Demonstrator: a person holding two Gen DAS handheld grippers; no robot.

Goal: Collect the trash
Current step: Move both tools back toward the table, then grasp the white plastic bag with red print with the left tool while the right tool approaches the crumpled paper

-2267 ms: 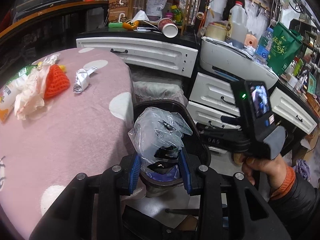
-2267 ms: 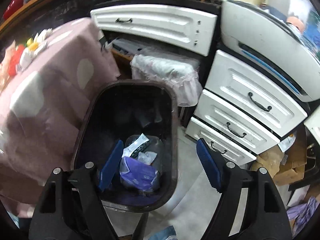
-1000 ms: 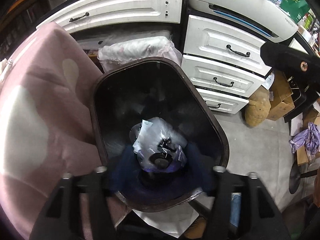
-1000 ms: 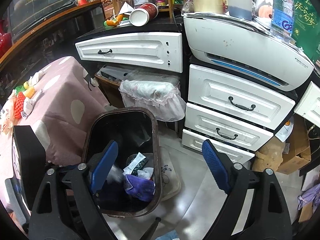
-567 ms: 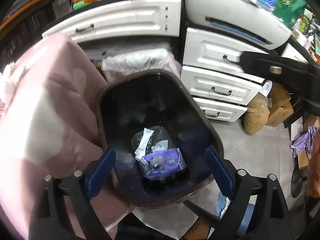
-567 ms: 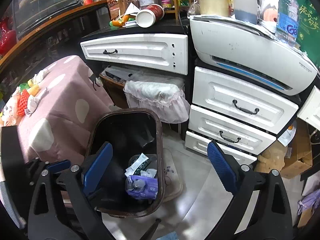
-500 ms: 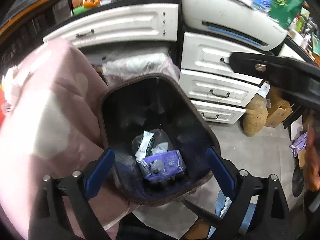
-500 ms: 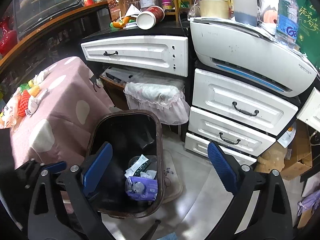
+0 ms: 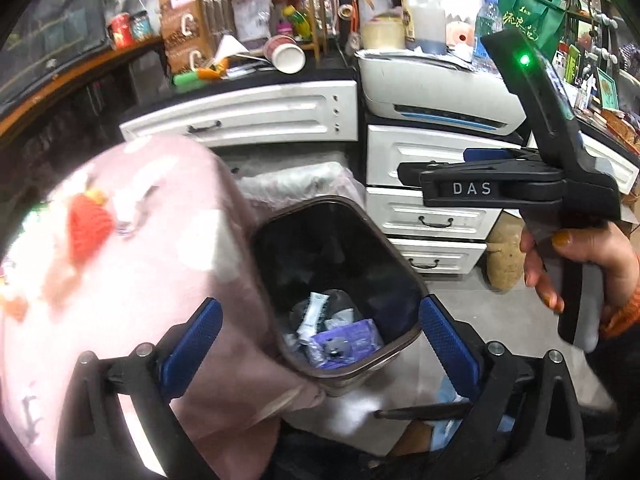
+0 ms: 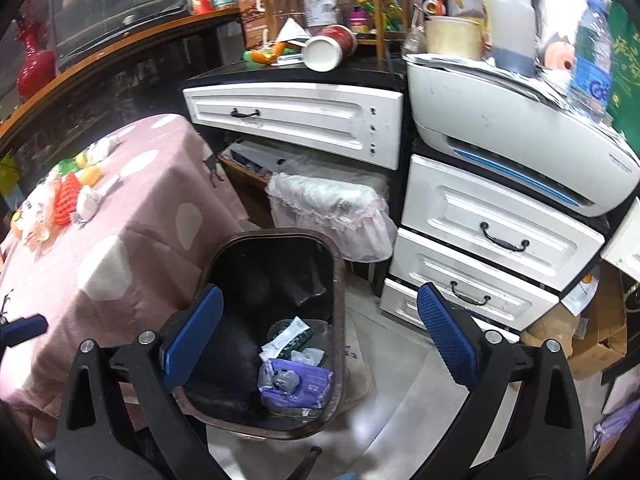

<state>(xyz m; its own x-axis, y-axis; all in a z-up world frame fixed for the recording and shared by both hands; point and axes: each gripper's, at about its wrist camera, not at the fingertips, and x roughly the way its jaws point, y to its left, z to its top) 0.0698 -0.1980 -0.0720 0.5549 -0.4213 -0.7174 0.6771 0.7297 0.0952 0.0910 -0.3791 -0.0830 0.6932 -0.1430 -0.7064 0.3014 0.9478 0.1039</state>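
A dark brown trash bin (image 9: 332, 201) (image 10: 280, 234) stands on the floor beside the pink-clothed table (image 9: 140, 280) (image 10: 140, 216). In it lie a purple packet (image 9: 344, 340) (image 10: 294, 384) and a white wrapper (image 9: 314, 314) (image 10: 286, 334). My left gripper (image 9: 318, 304) hovers above the bin's near rim, jaws opening wide with nothing held. My right gripper (image 10: 320, 290) also hangs over the bin, open and empty; a hand (image 9: 580, 256) holds its black body (image 9: 520, 188). On the table remain a red knitted piece (image 9: 88, 228) (image 10: 66, 200) and a crumpled white wrapper (image 9: 128, 212) (image 10: 88, 200).
White drawers (image 10: 500, 236) and a printer (image 10: 500, 120) stand behind the bin, with a lace-covered bundle (image 10: 332, 200) close to its far rim. Cardboard boxes (image 10: 592, 336) crowd the floor at right. A paper cup (image 10: 324, 52) lies on the black counter.
The clear plastic bag left my left gripper and dropped into the bin. That gripper opened wide, rose and pulled back, bringing the table into view. The right gripper barely moved.
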